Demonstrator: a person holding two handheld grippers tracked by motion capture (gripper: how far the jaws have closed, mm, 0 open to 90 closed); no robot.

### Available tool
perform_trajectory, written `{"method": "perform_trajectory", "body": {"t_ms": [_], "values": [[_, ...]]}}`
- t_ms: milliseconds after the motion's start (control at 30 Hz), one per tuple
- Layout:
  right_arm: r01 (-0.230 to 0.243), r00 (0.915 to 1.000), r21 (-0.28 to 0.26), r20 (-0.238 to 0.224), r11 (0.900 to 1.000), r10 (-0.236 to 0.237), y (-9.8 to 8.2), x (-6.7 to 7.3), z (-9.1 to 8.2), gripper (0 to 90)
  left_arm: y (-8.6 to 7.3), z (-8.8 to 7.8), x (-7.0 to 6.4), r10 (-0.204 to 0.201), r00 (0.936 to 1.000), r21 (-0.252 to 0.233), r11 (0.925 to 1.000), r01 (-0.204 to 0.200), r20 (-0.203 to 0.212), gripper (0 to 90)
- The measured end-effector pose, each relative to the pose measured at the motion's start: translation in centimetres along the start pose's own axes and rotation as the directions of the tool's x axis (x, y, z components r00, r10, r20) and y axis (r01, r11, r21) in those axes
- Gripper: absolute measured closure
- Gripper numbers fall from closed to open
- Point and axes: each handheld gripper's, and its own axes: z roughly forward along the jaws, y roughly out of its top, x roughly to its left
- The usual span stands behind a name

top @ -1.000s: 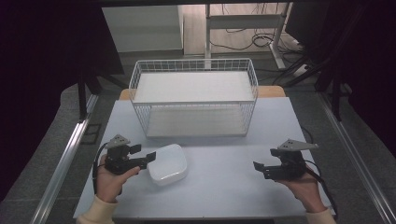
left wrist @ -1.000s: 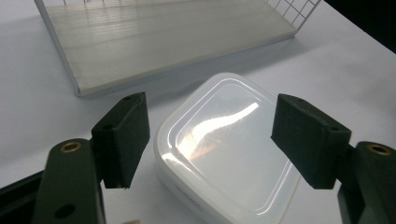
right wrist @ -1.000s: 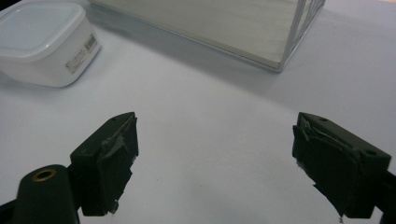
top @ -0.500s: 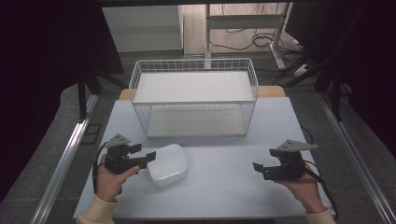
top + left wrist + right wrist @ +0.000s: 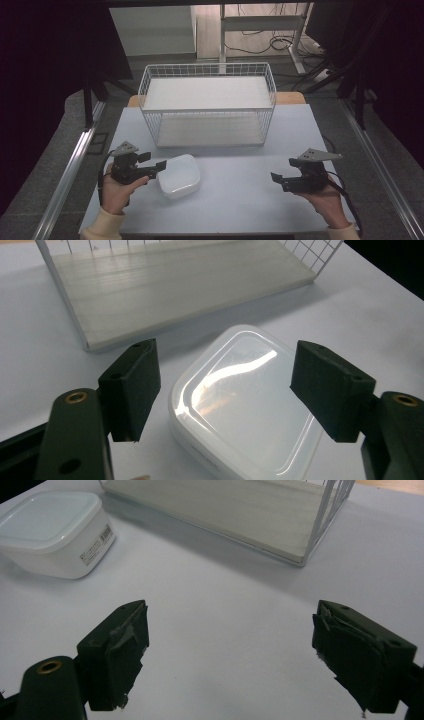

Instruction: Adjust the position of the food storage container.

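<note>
The white lidded container sits on the counter at near left, just in front of the wire basket, which stands at the far middle. The left tool hovers at the container's left edge with its jaws spread wide — in the left gripper view the container lies between and just beyond the two black pads, not yet clamped. The right tool waits at near right, well apart from the container, its jaws also apart over bare counter.

The risk, as I judge it, lies in the lid: it is glossy and rounded, and the jaws stand high and toward its near corner. Closing there could catch only the rim, so the container would tip or slide off across the smooth counter — or the lid might pop loose.

Against the earlier frames little differs; both tools and the container lie in the same places as a second ago.
</note>
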Motion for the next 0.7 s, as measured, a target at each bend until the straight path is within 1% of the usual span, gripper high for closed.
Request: {"method": "perform_trajectory", "body": {"t_ms": [133,267,333,367,433,500,533,600,633,667,700], "values": [[-0.003,1.0,0.001,0.008,1.0,0.003,0.0,-0.1,-0.1,14.9,0.4,0.0,0.3,-0.004,0.9999,-0.001,1.0,0.004,-0.012,27.7],[-0.01,0.9998,0.002,0.015,1.0,0.01,0.0,-0.1,-0.2,15.1,0.8,0.4,0.8,0.0,0.9998,0.018,0.9998,0.001,-0.02,27.9],[-0.014,0.9998,0.003,0.016,1.0,0.014,0.0,-0.1,-0.3,15.3,1.2,0.5,1.1,0.009,0.9997,0.033,0.9994,-0.008,-0.024,28.5],[-0.015,0.9998,0.004,0.017,1.0,0.015,0.0,-0.2,-0.3,15.4,1.5,0.6,1.3,0.013,0.9995,0.044,0.999,-0.012,-0.029,28.7],[-0.017,0.9996,0.006,0.022,1.0,0.017,0.0,-0.2,-0.3,15.6,1.9,0.8,1.6,0.019,0.999,0.049,0.9986,-0.017,-0.041,30.3],[-0.018,0.9995,0.007,0.026,1.0,0.018,0.0,-0.3,-0.3,15.8,2.3,0.9,1.9,0.03,0.9974,0.051,0.9983,-0.027,-0.065,32.1],[-0.018,0.9995,0.007,0.027,1.0,0.018,0.0,-0.3,-0.3,16.0,2.5,0.9,2.1,0.036,0.9968,0.057,0.9978,-0.032,-0.071,34.4],[-0.021,0.9993,0.012,0.029,1.0,0.021,0.0,-0.3,-0.3,16.1,2.9,1.1,2.3,0.049,0.9964,0.073,0.9964,-0.044,-0.069,40.4],[-0.021,0.9993,0.014,0.031,1.0,0.02,0.0,-0.3,-0.2,16.2,3.1,1.4,2.4,0.062,0.996,0.097,0.9937,-0.055,-0.065,45.0],[-0.02,0.9993,0.019,0.033,1.0,0.02,0.0,-0.3,-0.1,16.3,3.2,1.6,2.5,0.067,0.9957,0.117,0.9913,-0.059,-0.064,52.6],[-0.02,0.9992,0.023,0.035,1.0,0.019,0.0,-0.3,-0.1,16.3,3.3,1.8,2.6,0.072,0.9952,0.137,0.9886,-0.063,-0.065,57.6]]}}
